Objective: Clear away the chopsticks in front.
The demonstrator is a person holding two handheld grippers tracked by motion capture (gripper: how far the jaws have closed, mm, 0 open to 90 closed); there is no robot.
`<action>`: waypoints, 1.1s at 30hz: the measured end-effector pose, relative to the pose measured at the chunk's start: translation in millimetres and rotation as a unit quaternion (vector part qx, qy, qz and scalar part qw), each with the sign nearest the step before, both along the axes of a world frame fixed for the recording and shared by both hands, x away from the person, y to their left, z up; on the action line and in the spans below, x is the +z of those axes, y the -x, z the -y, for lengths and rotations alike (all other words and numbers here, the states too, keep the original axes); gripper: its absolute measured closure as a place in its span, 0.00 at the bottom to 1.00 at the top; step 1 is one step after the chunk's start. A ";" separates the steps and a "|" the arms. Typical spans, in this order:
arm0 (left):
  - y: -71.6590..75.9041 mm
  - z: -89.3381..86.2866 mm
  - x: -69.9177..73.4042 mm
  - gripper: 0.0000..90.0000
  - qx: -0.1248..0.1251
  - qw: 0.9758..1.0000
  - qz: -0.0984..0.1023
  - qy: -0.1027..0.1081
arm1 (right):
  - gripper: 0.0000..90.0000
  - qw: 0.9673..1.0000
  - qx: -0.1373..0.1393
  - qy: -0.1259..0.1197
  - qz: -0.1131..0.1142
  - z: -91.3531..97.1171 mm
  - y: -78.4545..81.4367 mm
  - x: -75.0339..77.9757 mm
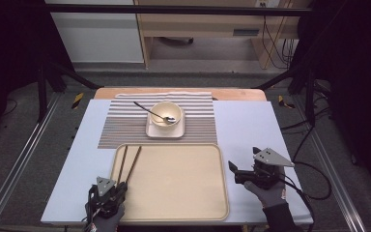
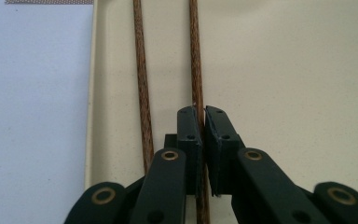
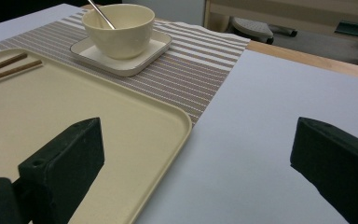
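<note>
Two chopsticks on one tray; left hand-held gripper clamps one; right hand-held gripper agape, empty.

Lighting: even and soft over the beige tray, apparently from overhead. Room beyond the tray's far side is dim; both outer edges of the high view fall to near black. Shadows around the tray are faint and short. No hard glare on the tray surface, only a mild sheen. High view slightly soft and low in detail. Left gripper view: jaws nearest the lens are blurred, chopsticks on the tray sharper. Right gripper view: near jaws soft, background beyond the tray hazy.
</note>
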State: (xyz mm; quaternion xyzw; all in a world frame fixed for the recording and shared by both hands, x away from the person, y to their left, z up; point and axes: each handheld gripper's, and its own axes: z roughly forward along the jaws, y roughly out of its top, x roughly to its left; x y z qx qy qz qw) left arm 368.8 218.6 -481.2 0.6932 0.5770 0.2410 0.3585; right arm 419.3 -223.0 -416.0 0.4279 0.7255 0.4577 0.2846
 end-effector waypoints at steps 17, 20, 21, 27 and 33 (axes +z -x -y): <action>0.2 2.1 0.3 0.88 -0.007 1.000 -0.004 -0.015 | 0.03 1.000 0.002 0.004 -0.002 -0.8 -0.6 -1.0; -2.1 0.1 4.8 0.87 -0.012 1.000 0.001 -0.010 | 0.03 1.000 0.001 0.004 -0.002 -0.7 -0.6 -1.0; -3.1 -0.7 7.5 0.87 -0.014 1.000 0.005 -0.007 | 0.03 1.000 0.001 0.004 -0.002 -0.6 -0.6 -0.9; -15.4 -3.2 24.2 0.91 -0.041 0.999 0.021 0.005 | 0.03 1.000 0.002 0.004 -0.002 -0.8 -0.6 -1.0; -37.7 1.5 30.7 0.99 -0.079 0.997 0.019 -0.001 | 0.03 1.000 0.001 0.004 -0.001 -0.1 -0.6 -0.7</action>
